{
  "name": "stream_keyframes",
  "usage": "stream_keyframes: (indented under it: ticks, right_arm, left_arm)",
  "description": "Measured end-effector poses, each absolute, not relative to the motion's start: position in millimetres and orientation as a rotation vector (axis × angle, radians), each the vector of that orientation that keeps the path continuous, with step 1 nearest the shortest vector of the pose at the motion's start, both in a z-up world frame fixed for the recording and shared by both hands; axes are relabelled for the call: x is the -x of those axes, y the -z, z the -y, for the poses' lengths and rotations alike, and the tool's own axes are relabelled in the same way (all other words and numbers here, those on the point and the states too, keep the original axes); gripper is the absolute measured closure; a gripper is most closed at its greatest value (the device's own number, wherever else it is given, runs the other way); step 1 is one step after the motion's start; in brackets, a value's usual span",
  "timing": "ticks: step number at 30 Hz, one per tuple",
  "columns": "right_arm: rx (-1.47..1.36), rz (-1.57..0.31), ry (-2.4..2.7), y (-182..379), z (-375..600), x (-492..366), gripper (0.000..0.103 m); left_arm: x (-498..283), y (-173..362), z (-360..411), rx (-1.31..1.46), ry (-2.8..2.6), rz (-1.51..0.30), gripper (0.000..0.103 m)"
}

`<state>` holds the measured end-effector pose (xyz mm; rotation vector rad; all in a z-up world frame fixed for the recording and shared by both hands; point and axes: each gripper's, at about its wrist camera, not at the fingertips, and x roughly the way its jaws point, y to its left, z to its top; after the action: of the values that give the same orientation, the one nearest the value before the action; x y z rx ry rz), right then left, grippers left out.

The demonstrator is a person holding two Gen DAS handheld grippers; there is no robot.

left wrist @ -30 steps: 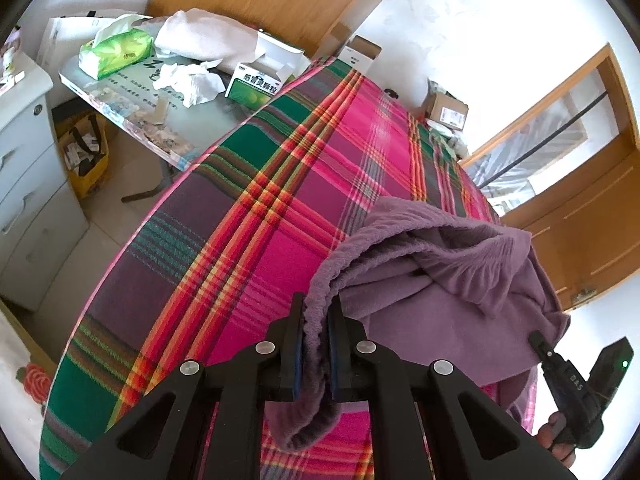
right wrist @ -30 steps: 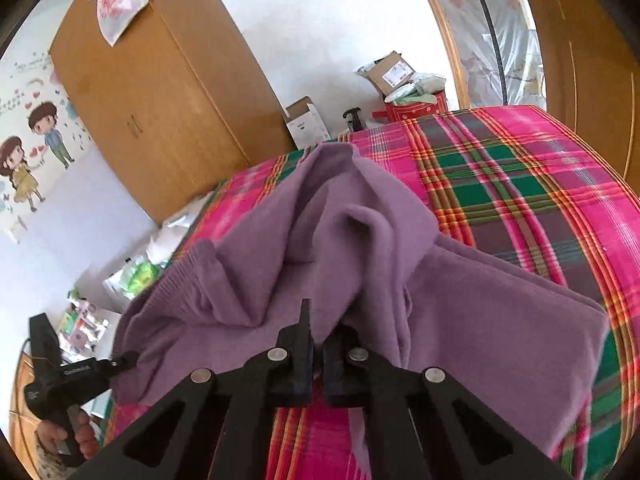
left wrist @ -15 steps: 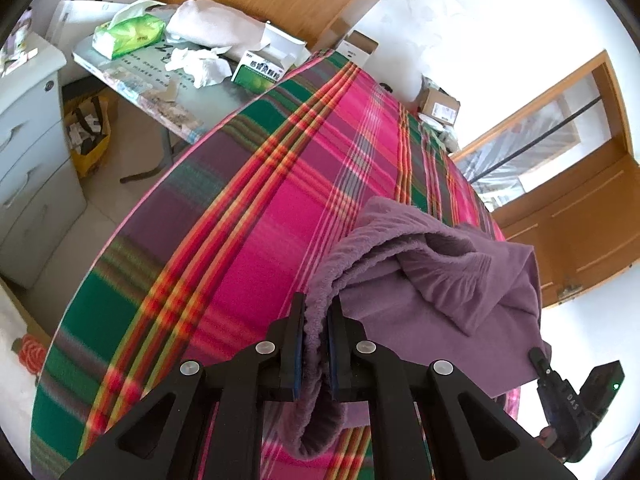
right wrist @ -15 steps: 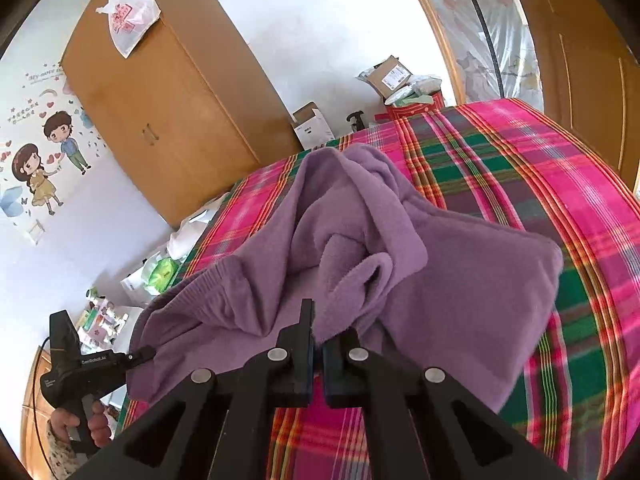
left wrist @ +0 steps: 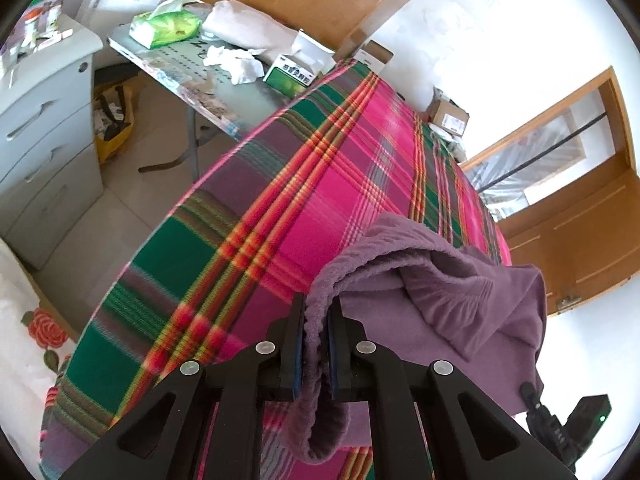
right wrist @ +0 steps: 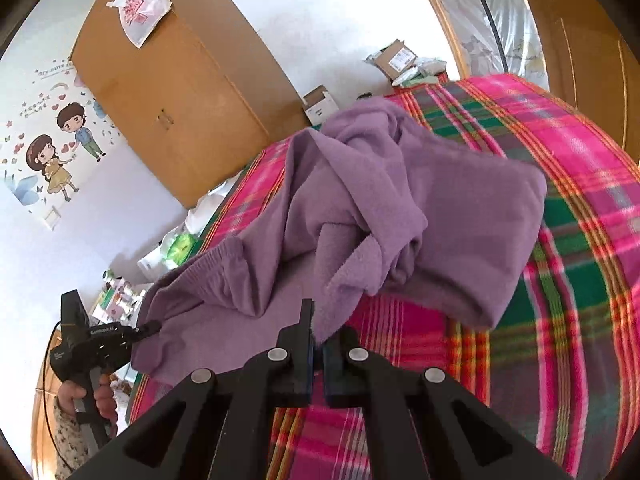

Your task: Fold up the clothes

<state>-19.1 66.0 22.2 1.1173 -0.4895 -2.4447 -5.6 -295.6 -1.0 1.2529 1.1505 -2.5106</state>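
Note:
A purple fleece garment [left wrist: 460, 312] hangs bunched between my two grippers above the plaid bed sheet [left wrist: 280, 208]. My left gripper [left wrist: 316, 320] is shut on its ribbed elastic edge, which loops down between the fingers. In the right wrist view my right gripper [right wrist: 318, 332] is shut on another edge of the garment [right wrist: 460, 208], whose far part droops in folds onto the sheet [right wrist: 580, 240]. The left gripper [right wrist: 150, 326], held by a hand [right wrist: 92, 396], pinches the garment's left corner. The right gripper [left wrist: 526, 390] shows at the lower right of the left wrist view.
A folding table [left wrist: 224, 92] with a tissue pack and boxes stands beside the bed, with grey drawers [left wrist: 44, 120] nearer. A wooden wardrobe [right wrist: 172, 112] lines the far wall. Cardboard boxes [left wrist: 448, 114] sit beyond the bed's far end, near a wooden door [left wrist: 580, 220].
Both grippers have carried the garment sideways over the bed, and its trailing part has dragged along the sheet and bunched up. Both grips are unchanged.

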Motion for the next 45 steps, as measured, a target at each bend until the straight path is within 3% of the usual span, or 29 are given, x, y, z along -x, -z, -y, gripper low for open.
stream_keyframes:
  ticks: [6, 12, 17, 21, 28, 31, 35, 40, 42, 43, 45]
  right_arm:
    - [-1.175, 0.442, 2.443, -4.6, -63.4, 21.2, 0.100]
    - [-1.175, 0.425, 2.430, 0.6, -62.8, 23.3, 0.098]
    - [-1.135, 0.457, 2.408, -0.1, -78.4, 16.2, 0.095]
    - [-1.095, 0.486, 2.418, -2.2, -97.9, 6.3, 0.091]
    - [-1.065, 0.426, 2.586, -12.3, -133.6, -0.2, 0.090]
    - [-1.104, 0.314, 2.643, -13.3, -137.6, 7.4, 0.090]
    - [-1.120, 0.182, 2.655, -12.2, -135.4, 20.3, 0.078]
    - [-1.144, 0.099, 2.627, -4.7, -128.6, 34.8, 0.073]
    - [-1.159, 0.078, 2.617, -0.8, -126.4, 38.9, 0.071]
    - [-1.167, 0.073, 2.614, 1.3, -125.5, 40.5, 0.071]
    - [-1.177, 0.065, 2.608, 4.9, -124.4, 42.5, 0.071]
  left_arm:
    - [-0.4, 11.8, 301.1, -1.260, 2.470, -1.173, 0.094]
    - [-0.9, 5.3, 292.7, -1.278, 2.497, -1.070, 0.092]
    - [-10.9, -13.3, 287.4, -1.207, 2.511, -1.005, 0.082]
    - [-23.6, -32.7, 277.6, -1.129, 2.546, -0.960, 0.082]
    - [-1.6, -54.3, 215.6, -1.258, 2.752, -0.902, 0.080]
    - [17.7, -62.2, 175.8, -1.337, 2.853, -0.850, 0.077]
    - [45.6, -66.5, 128.9, -1.449, 2.936, -0.783, 0.077]
    - [85.4, -61.3, 84.1, -1.594, 2.970, -0.783, 0.077]
    - [100.7, -57.1, 70.0, -1.644, 2.982, -0.785, 0.070]
    - [107.7, -53.5, 65.3, -1.675, 2.969, -0.808, 0.060]
    - [122.2, -41.1, 60.0, -1.763, 2.899, -0.911, 0.059]
